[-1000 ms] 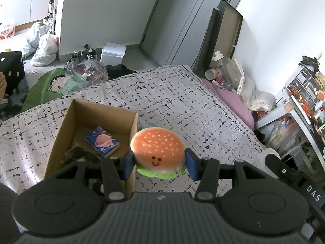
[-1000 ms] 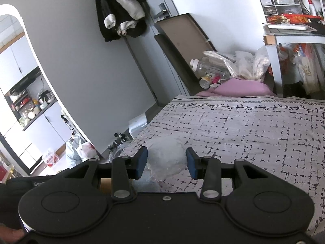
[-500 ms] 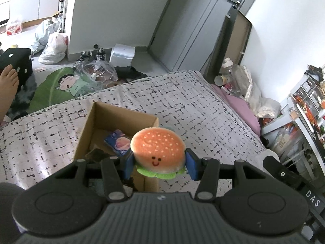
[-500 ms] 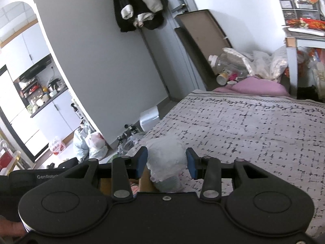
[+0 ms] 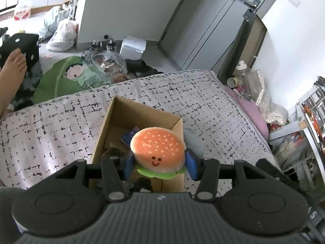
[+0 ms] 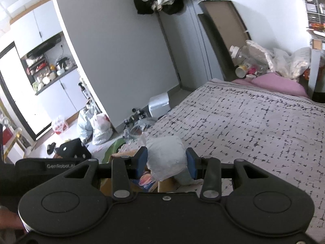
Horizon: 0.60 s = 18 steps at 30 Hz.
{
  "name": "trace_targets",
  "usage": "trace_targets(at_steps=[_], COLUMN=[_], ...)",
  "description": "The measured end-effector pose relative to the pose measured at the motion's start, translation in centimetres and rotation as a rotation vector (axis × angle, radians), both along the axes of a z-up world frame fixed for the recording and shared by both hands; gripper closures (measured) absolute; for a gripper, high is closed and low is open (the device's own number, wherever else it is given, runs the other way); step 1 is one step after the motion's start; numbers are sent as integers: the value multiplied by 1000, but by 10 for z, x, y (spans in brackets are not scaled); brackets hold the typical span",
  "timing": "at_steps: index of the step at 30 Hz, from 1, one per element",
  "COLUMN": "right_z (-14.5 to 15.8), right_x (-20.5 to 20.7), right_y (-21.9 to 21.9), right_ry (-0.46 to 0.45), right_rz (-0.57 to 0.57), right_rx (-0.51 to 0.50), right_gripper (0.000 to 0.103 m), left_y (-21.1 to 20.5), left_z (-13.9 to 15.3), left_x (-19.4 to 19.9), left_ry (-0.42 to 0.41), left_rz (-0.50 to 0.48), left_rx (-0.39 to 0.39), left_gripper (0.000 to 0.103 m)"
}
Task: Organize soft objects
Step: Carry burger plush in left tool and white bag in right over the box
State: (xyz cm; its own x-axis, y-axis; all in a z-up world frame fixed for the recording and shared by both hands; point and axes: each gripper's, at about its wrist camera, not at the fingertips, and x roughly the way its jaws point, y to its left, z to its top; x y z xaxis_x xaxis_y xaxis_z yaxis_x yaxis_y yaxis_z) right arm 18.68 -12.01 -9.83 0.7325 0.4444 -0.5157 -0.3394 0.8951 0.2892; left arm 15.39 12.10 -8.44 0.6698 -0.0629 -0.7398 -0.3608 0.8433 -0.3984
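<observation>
My left gripper is shut on a plush hamburger with a smiling face, held above the near right corner of an open cardboard box on the patterned bedspread. Inside the box lies a small blue packet with dark items beside it. My right gripper is shut on a pale crumpled soft bundle in clear plastic, hovering over the same box, whose rim shows behind the fingers. A grey-blue soft thing rests on the bed just right of the box.
The bed ends at the far side, with a green cartoon cushion, plastic bags and a white box on the floor beyond. A person's bare foot is at the left. A pink pillow and cluttered shelves stand to the right.
Both grippers have carried their loads sideways toward the box; it has shifted from left of the hamburger to directly beneath it. The right view now shows the box under its bundle.
</observation>
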Motion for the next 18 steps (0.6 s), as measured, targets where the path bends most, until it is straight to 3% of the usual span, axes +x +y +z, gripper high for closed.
trace_targets(at_steps=[13, 18], right_z=[-19, -20], right_x=[8, 19], right_y=[45, 41], right_ry=[52, 75], right_rz=[54, 45], right_rx=[-36, 21], right_gripper=[62, 62], left_y=[43, 53], left_z=[-26, -32], left_x=[5, 3], left_ry=[45, 63], left_rz=[43, 55], left_rx=[-32, -26], left_gripper=[52, 52])
